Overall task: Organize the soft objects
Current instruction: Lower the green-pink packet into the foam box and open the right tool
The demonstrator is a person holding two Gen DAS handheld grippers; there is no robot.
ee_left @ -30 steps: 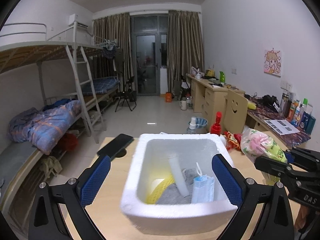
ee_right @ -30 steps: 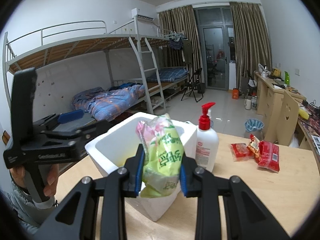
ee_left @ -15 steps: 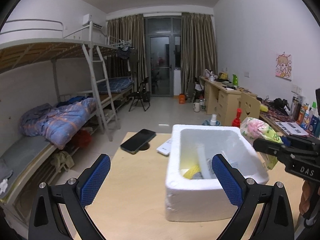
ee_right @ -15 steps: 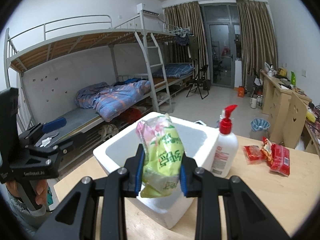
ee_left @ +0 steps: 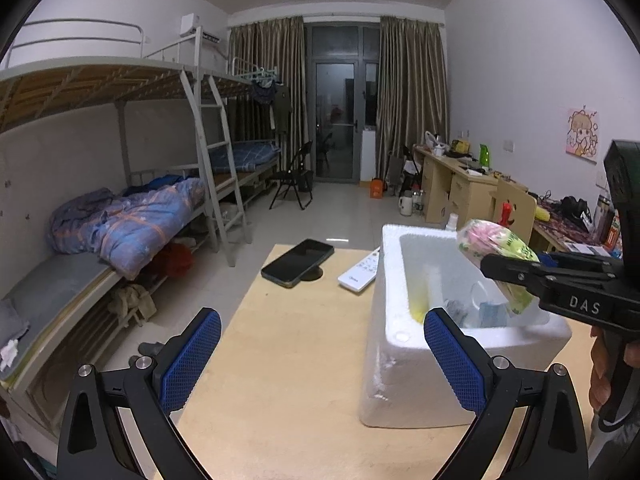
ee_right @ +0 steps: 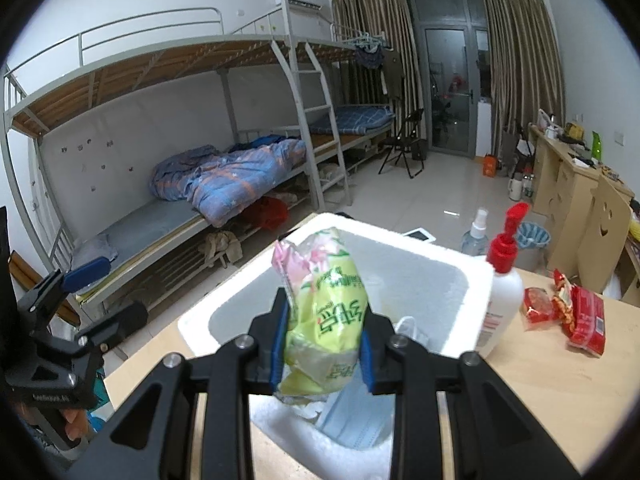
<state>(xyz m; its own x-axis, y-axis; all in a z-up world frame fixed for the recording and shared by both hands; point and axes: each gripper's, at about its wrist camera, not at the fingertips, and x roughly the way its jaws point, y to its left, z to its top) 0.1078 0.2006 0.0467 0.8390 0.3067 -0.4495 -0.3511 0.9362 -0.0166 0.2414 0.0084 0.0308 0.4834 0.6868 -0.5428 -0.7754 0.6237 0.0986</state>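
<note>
My right gripper (ee_right: 322, 344) is shut on a green and pink tissue pack (ee_right: 326, 312) and holds it above the near part of a white foam box (ee_right: 472, 280). A blue face mask (ee_right: 352, 420) lies inside the box. In the left wrist view the box (ee_left: 384, 344) stands at the right on the wooden table, with the pack (ee_left: 496, 248) over it in the right gripper (ee_left: 516, 276). My left gripper (ee_left: 320, 360) is open and empty, to the left of the box. It also shows at the left in the right wrist view (ee_right: 60, 300).
A black phone (ee_left: 298, 262) and a white remote (ee_left: 360, 270) lie at the table's far edge. A red-capped pump bottle (ee_right: 500, 292) stands against the box, a spray bottle (ee_right: 474, 232) behind it. Red snack packets (ee_right: 568, 312) lie to the right.
My left gripper has swung left, away from the box, which now sits at the right of its view. My right gripper has carried the tissue pack over the box opening.
</note>
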